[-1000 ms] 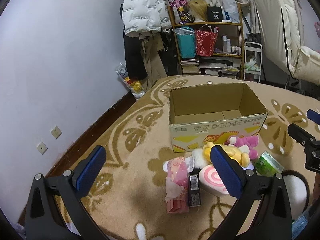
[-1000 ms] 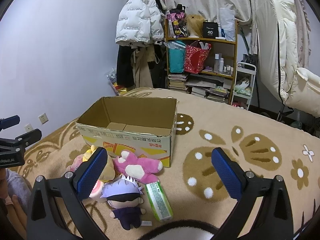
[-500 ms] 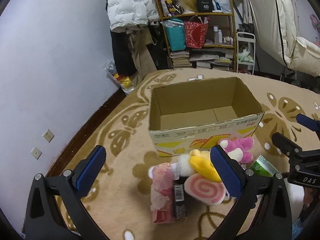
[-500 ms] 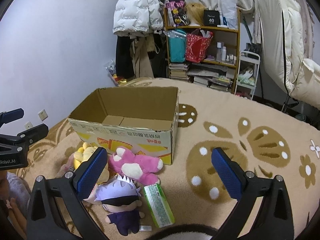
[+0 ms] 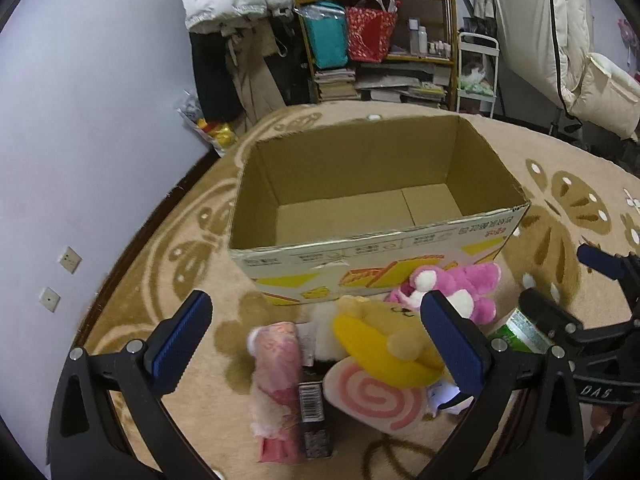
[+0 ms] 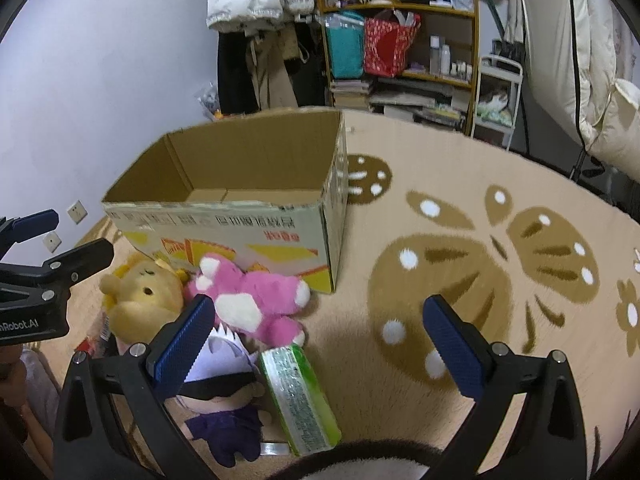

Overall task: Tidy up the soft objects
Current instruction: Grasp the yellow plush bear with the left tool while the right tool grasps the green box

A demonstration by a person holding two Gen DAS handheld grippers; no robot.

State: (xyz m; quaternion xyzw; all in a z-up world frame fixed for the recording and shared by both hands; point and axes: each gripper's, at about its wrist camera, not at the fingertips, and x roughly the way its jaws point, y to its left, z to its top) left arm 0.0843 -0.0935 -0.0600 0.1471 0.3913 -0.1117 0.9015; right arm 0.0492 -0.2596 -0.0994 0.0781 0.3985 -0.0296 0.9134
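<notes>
Corrugated cardboard box point(image 5: 372, 240), rectangular, top open. Fuzzy pink plush point(image 6: 256, 304) against its front. Both grippers, left point(image 5: 320, 336) and right point(image 6: 320, 336), spread wide, empty.

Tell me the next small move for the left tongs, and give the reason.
Probably lower the open left tongs onto the yellow plush lying just below them. The cardboard box behind it is empty, and both tongs hold nothing.
</notes>
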